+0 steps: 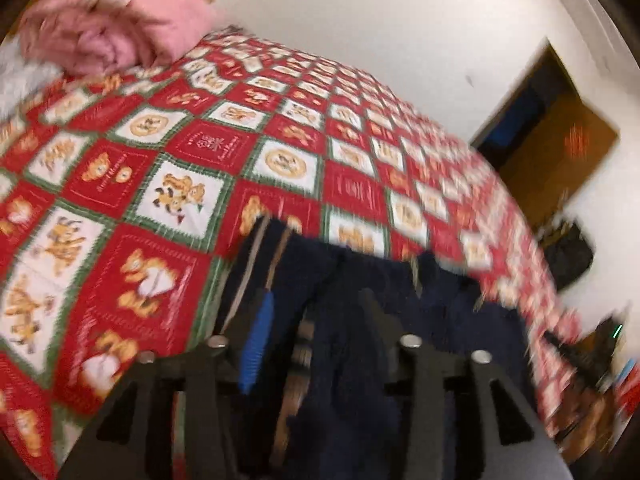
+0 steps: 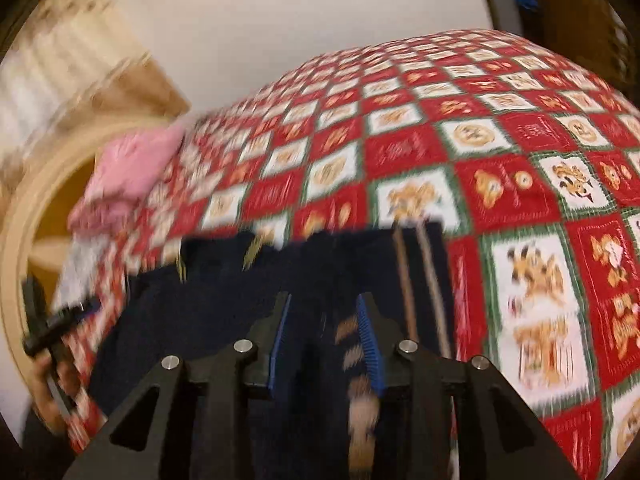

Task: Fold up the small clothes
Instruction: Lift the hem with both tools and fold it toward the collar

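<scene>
Garment [image 2: 224,304], navy, is laid at near edge of quilt [image 2: 520,208]. Both grippers, L [image 1: 316,320] & R [image 2: 324,312], are seen part-open w/ cloth between, unpinched. Risk: fold springs back once released.

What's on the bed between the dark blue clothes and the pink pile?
Only the bare red bear-print quilt lies between the dark blue garment and the pink pile, seen in the left wrist view.
</scene>
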`<state>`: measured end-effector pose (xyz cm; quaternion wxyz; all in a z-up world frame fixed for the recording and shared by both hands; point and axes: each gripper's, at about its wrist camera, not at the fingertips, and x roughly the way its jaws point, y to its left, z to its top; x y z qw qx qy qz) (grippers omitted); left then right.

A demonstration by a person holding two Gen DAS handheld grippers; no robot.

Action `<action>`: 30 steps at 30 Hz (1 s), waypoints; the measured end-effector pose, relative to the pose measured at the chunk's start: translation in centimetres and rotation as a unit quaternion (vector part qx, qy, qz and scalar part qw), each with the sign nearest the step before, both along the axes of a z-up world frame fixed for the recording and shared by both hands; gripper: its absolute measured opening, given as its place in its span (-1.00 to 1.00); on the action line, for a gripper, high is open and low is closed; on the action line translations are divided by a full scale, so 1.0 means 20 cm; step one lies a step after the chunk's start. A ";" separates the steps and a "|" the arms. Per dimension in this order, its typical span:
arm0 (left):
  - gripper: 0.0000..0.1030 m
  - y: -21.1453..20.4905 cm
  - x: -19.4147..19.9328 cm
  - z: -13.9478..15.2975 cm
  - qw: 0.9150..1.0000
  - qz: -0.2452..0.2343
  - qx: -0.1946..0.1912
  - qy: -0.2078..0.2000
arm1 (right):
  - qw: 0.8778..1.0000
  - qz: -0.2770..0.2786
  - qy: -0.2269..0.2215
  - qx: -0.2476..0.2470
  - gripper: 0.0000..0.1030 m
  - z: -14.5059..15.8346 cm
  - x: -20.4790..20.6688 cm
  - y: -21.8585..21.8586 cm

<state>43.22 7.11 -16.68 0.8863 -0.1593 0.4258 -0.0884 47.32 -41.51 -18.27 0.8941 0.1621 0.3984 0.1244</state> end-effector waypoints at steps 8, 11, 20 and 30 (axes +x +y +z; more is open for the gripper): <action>-0.05 -0.17 -0.03 -0.05 0.996 -0.036 0.082 -0.004 | 0.999 -0.030 0.036 -0.024 -0.33 -0.10 0.10 0.00; -0.04 -0.20 0.13 -0.08 0.997 -0.047 0.054 0.035 | 0.999 -0.014 0.033 -0.029 -0.33 -0.08 0.17 0.05; -0.73 -0.24 0.27 -0.20 0.996 -0.047 0.034 0.073 | 0.993 -0.002 0.033 -0.112 -0.84 -0.12 0.29 0.18; -0.85 -0.14 0.27 -0.01 1.000 -0.019 0.008 -0.018 | 0.993 -0.050 -0.029 -0.105 -0.89 0.05 0.29 0.13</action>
